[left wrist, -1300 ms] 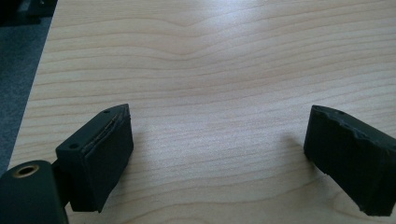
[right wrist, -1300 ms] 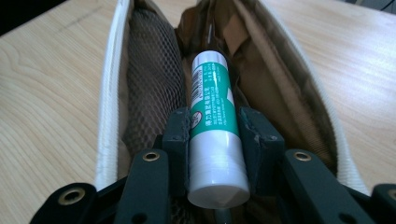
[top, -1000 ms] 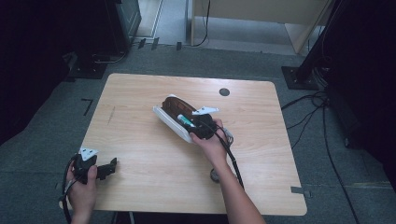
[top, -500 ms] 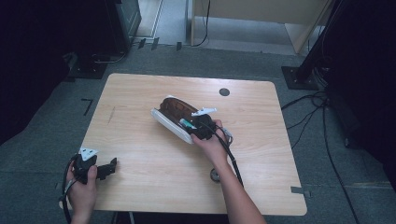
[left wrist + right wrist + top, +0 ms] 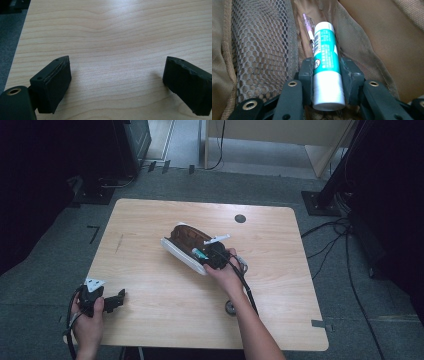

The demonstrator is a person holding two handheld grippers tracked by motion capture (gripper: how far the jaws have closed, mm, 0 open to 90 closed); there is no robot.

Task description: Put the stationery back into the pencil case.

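Note:
A brown fabric pouch with a white underside lies open at the middle of the wooden table. My right gripper reaches into it, shut on a white-and-teal glue stick held lengthwise between the jaws. The stick's far end lies inside the pouch, beside a mesh pocket and a clear pen with a purple tip. My left gripper rests at the table's front left corner. Its jaws stand wide apart over bare wood, with nothing between them.
A small dark round cap sits in the tabletop at the back right. Cables trail over the grey floor to the right, and dark equipment stands flank the table at the back.
The pouch and my right gripper have shifted very slightly to the left. My left gripper has stayed where it was.

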